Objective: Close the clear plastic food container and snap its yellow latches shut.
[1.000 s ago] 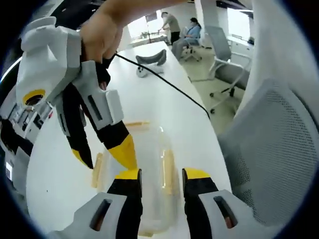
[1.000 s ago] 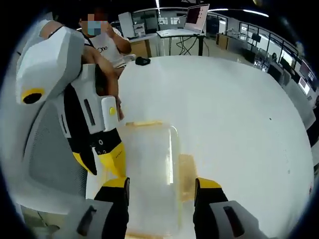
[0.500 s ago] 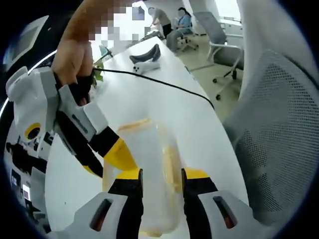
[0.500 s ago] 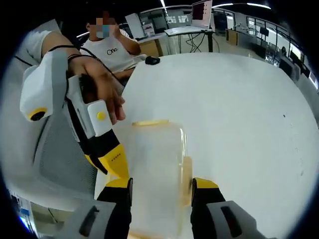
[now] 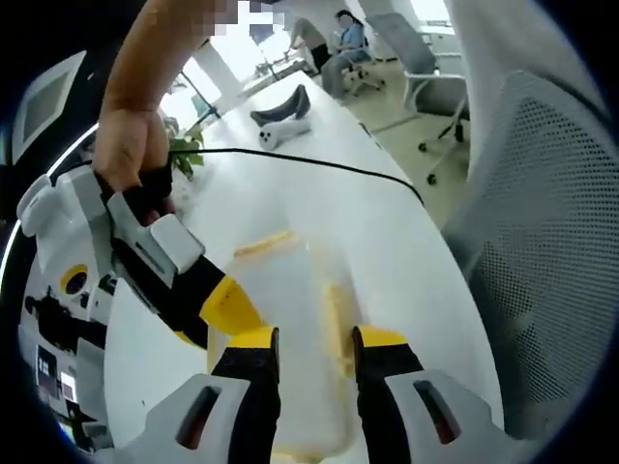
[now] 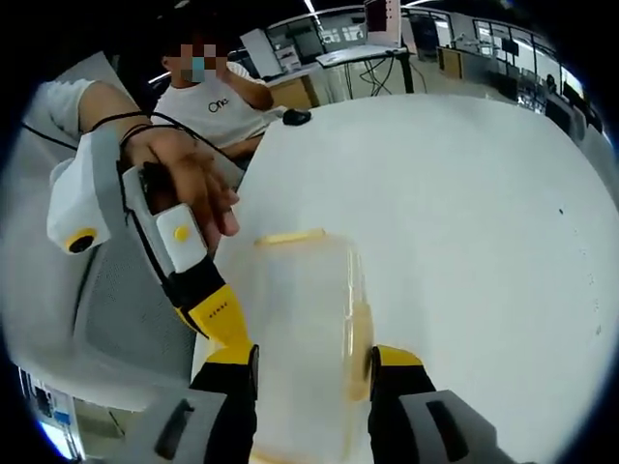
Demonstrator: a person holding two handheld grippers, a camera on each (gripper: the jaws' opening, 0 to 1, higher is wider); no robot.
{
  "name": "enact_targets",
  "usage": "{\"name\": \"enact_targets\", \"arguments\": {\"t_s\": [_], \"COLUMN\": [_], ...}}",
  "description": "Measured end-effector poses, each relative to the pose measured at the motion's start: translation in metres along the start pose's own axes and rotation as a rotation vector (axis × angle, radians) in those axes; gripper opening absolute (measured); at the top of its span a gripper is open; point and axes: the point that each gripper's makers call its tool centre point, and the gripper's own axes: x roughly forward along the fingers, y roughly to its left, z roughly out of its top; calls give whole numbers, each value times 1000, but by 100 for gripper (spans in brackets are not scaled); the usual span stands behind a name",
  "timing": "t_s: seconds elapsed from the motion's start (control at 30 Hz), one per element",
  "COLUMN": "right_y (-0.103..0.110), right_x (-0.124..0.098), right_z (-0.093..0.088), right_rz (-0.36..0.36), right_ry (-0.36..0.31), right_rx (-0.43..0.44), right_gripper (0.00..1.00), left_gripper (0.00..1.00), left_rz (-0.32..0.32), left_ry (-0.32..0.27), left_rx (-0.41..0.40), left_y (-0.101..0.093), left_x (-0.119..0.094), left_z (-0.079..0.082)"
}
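Container (image 6: 305, 329) is lying lengthwise between both grippers, long axis running away; left gripper (image 5: 308, 338) and right gripper (image 6: 311, 356) are each straddling it (jaws apart, grip unclear).

Your left gripper (image 5: 312, 338) straddles the clear container (image 5: 290, 319) on the white table (image 5: 290, 193), jaws close against its sides, while your right gripper (image 5: 208, 304) comes in from the left with a yellow tip touching the container beside a yellow latch (image 5: 265, 244)

Container (image 6: 305, 338) side latch (image 6: 360, 350) now up.
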Motion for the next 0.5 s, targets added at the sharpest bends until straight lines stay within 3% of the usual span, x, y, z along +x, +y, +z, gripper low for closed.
{"name": "enact_targets", "arguments": {"t_s": [0.27,0.5], "right_y": [1,2], "right_x": [0,2], "right_z": [0,0], "right_rz": [-3,7], "right_ry": [-29,-7], "right_rx": [-11,-4], "right_gripper": [42,40], "left_gripper": [26,24], "left_rz": [6,7], "left_ry": [26,51], "left_rx": [11,-8], "left_y": [0,1], "left_x": [1,2], "left_z": [1,-1]}}
